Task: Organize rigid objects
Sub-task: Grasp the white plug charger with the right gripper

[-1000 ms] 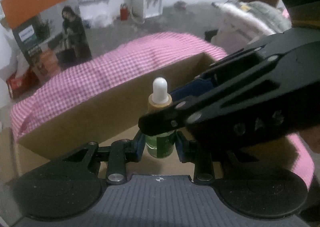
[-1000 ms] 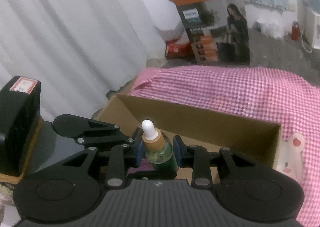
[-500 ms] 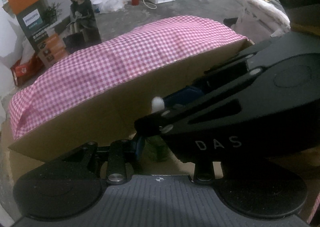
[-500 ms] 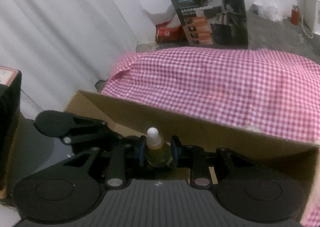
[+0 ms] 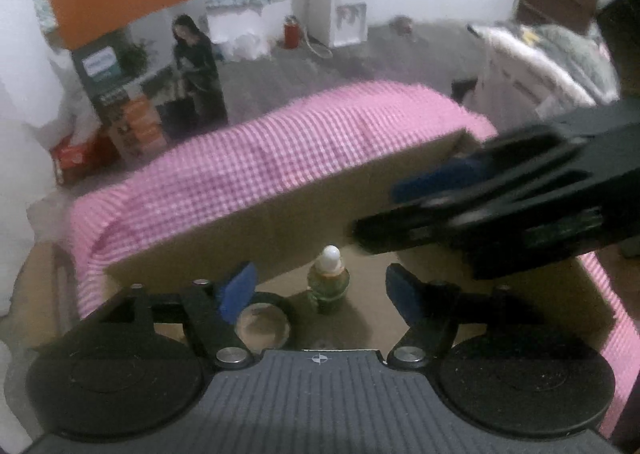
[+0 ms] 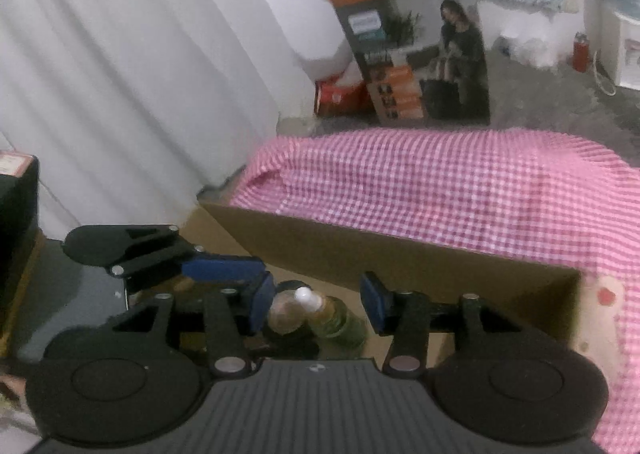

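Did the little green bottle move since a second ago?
Yes. The little green bottle left the left gripper, whose jaws are opening, and now stands lower on the floor of the cardboard box, below its back wall.

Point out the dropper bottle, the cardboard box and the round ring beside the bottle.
dropper bottle (image 5: 329, 286): left wrist view, green glass body.
cardboard box (image 5: 280, 214): left wrist view, inside of far wall.
round ring (image 5: 262, 324): left wrist view, its pale inner face.

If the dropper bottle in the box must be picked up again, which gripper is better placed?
Probably the left gripper: the dropper bottle stands upright, centred between its opening jaws. The right gripper is also opening around it, but views it more from above.
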Tool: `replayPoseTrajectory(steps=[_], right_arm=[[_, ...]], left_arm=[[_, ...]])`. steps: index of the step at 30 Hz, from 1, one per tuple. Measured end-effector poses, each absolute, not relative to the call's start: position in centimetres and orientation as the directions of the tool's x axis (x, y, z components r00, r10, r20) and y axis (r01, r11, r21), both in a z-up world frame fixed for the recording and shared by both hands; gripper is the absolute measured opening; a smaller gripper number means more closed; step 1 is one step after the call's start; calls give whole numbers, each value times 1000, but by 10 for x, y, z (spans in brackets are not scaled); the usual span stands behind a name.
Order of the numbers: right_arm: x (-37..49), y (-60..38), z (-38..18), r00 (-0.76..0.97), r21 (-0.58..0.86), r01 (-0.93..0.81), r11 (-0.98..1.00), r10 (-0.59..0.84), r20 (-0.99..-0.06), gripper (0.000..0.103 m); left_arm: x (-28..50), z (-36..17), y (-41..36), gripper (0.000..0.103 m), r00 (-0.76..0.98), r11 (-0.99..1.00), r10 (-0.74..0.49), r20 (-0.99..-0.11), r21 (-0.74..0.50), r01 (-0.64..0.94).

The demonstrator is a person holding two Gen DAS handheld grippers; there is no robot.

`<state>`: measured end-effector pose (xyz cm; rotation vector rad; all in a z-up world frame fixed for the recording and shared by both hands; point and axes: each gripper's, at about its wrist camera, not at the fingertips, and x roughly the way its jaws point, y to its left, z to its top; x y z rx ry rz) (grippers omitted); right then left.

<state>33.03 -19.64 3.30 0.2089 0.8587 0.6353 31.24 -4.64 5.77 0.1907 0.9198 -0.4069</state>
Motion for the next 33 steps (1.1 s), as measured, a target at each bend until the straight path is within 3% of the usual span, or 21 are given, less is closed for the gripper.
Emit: replayPoseTrajectory(steps=[7,12,17,23,29,31,33], right_arm=[[238,-251,81,576,477,-440,761,647,-500,59],[161,-266,82,575,524,-447,725,682,-453,59],[114,-269,54,528,608,-420,674,726,-441,59],[104,-258,8,476,688,-342,640,749,-461,58],[118,-246,-35,463,703,-245,668,718,-520,48],[124,-242,-47,452,712,-222,666,717,-530,44],[127,-238,-57,441,716,-206,667,716,-540,40]], left_arm=[[249,120,-24,95,666,922,-268,-696,15,388],[181,132,-16,99,703,924,-279,-654,16,381],[123,102,-17,100,699,919,-324,-638,-37,392],[93,36,-35,99,609,894,-410,-679,-167,416],[90,-6,-65,91,604,885,-385,-698,-95,455],[95,-15,-74,81,607,882,-372,-702,-64,467],[99,-22,-79,78,603,879,-369,-707,-55,473]])
